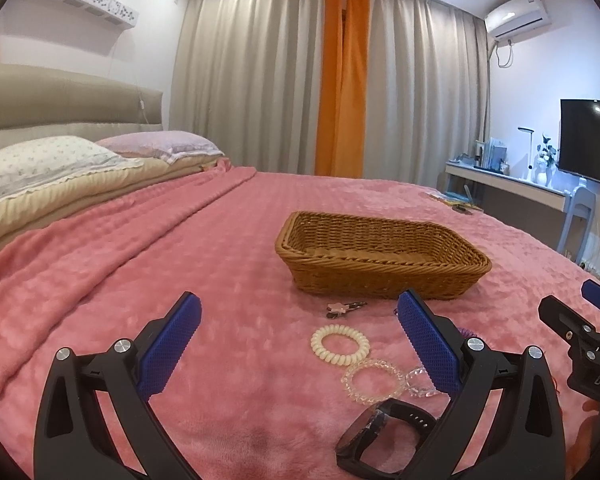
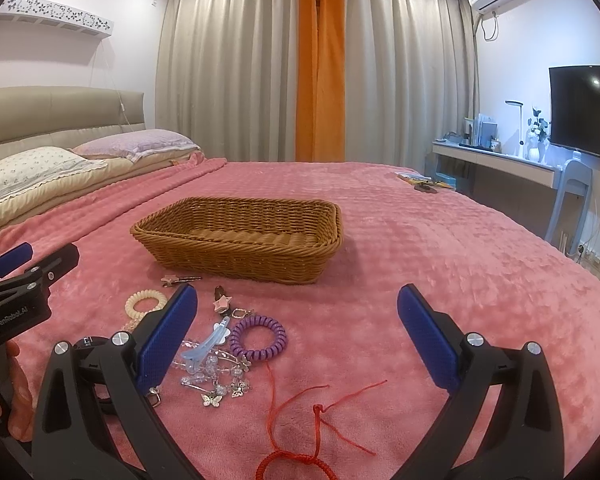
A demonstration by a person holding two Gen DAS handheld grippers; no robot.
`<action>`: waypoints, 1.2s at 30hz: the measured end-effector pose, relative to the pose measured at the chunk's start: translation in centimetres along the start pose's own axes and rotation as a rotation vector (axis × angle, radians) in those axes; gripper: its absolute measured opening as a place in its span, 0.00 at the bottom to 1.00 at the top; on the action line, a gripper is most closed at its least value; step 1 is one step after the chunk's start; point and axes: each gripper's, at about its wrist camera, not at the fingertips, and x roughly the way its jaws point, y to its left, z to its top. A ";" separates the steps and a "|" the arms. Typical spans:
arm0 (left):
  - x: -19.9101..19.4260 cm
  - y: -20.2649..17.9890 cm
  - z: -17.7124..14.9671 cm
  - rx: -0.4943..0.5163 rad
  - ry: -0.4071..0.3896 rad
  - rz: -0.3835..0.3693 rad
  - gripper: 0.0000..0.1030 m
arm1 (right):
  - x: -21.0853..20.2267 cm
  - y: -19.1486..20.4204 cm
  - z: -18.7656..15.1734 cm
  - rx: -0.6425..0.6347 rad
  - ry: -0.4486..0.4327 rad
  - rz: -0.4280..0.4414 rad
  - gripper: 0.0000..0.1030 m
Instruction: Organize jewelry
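Observation:
An empty wicker basket [image 1: 382, 258] [image 2: 240, 238] sits on the pink bedspread. In front of it lies scattered jewelry: a cream coil hair tie [image 1: 339, 344] [image 2: 145, 303], a clear beaded bracelet [image 1: 374, 380], a black watch [image 1: 384, 436], a star hair clip [image 1: 344, 308] [image 2: 222, 300], a purple coil tie [image 2: 258, 338], a light blue clip [image 2: 204, 346], butterfly charms [image 2: 220, 390] and a red cord bracelet [image 2: 300, 456]. My left gripper [image 1: 300, 340] is open above the cream tie and bracelets. My right gripper [image 2: 296, 340] is open over the purple tie and red cord.
Pillows [image 1: 48, 164] and a padded headboard [image 1: 60, 100] lie to the left. Grey and orange curtains [image 1: 340, 80] hang behind the bed. A desk [image 2: 500, 164], a chair [image 2: 572, 196] and a TV [image 2: 584, 110] stand at the right. A booklet [image 2: 424, 180] rests on the bed's far right corner.

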 end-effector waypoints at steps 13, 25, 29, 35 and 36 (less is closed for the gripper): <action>-0.3 -0.1 -0.5 0.004 0.007 -0.003 0.93 | 0.0 0.0 -0.1 -0.006 0.002 0.000 0.93; -0.2 -0.2 -0.6 0.003 0.009 -0.003 0.93 | 0.0 0.1 -0.1 -0.008 0.003 0.000 0.93; -0.2 -0.2 -0.6 0.003 0.009 -0.003 0.93 | 0.0 0.1 -0.1 -0.008 0.003 0.000 0.93; -0.3 -0.3 -0.6 0.004 0.011 -0.003 0.93 | 0.0 0.2 0.0 -0.010 0.003 0.000 0.93; -0.3 -0.3 -0.6 0.004 0.012 -0.002 0.93 | 0.0 0.2 -0.1 -0.010 0.003 0.000 0.93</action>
